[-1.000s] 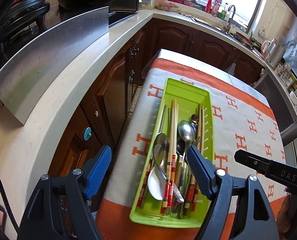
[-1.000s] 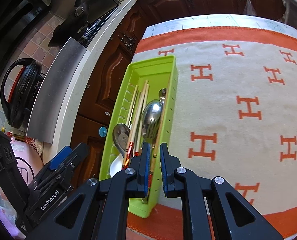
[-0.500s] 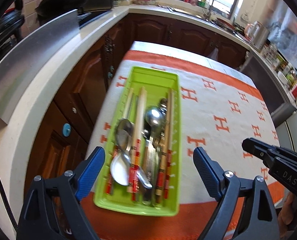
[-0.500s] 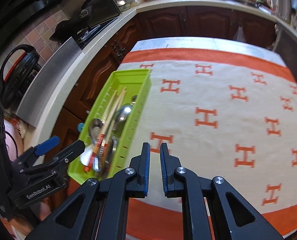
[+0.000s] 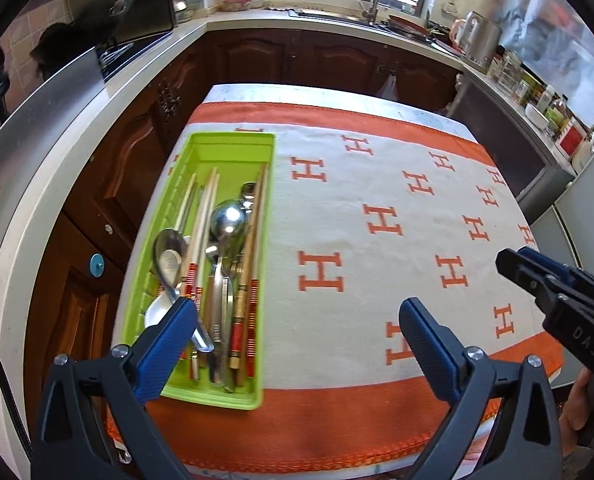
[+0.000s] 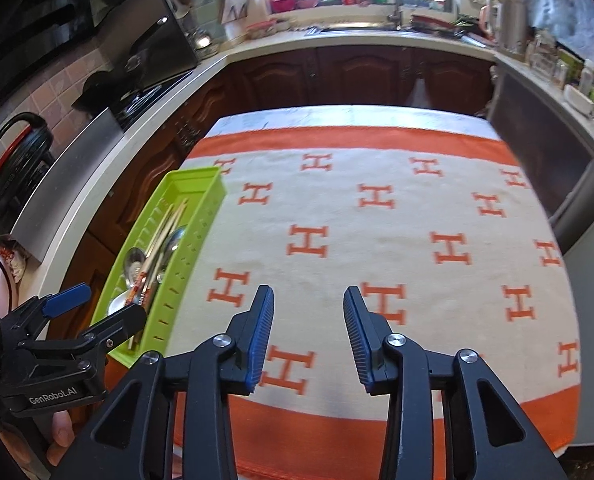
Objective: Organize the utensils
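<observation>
1. A person is holding a two-fingered tool in each hand above a tabletop (image 6: pixel 281 114) that is wearing a cream cloth (image 6: pixel 377 240) with orange H marks and orange borders.
2. The left tool (image 5: pixel 297 324) is standing spread wide, with nothing between its blue pads; its jaws have just been opening.
3. The right tool (image 6: pixel 309 320) is standing partly spread, also with nothing between its pads; its jaws have just been opening too.
4. A lime-green tray (image 5: pixel 201 148) is lying on the cloth ahead of the left tool, toward its left finger, whose tip is overlapping the tray's near end in the left wrist view.
5. From the right tool, the same tray (image 6: pixel 201 178) is sitting well off to its left, beyond the left tool (image 6: pixel 93 312).
6. Inside the tray, metal spoons (image 5: pixel 227 216) and chopsticks (image 5: pixel 205 208) with red-banded handles are lying lengthwise, packed side by side and overlapping.
7. The cloth directly ahead of the right tool is carrying only its H pattern.
8. Dark wooden cabinets (image 6: pixel 361 76) are running behind the tabletop.
</observation>
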Tool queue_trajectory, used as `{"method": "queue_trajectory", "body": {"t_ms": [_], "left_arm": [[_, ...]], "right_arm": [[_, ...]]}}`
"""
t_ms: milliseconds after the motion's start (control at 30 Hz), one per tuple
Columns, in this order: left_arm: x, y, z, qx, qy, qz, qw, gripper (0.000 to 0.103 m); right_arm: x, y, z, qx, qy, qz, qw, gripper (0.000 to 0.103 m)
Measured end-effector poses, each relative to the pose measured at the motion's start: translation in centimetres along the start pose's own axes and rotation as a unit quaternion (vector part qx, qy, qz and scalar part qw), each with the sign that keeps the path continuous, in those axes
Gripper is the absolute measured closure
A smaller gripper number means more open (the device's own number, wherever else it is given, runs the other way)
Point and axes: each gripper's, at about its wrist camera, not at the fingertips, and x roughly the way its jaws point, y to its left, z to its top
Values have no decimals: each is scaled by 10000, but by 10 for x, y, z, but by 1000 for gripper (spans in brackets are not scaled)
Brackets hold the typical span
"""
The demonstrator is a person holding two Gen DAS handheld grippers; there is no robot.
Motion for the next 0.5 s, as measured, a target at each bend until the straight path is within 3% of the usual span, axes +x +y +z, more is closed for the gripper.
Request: {"method": "queue_trajectory", "body": {"t_ms": [200, 500], "left_arm": [[-10, -28, 4, 100, -132, -23, 9999, 1], [-41, -61, 26, 96, -513, 114, 9986, 1]], "right_arm": [[-30, -30, -9, -63, -272, -248, 9993, 43], [-64, -45, -5, -104, -422, -182, 9989, 29]]}}
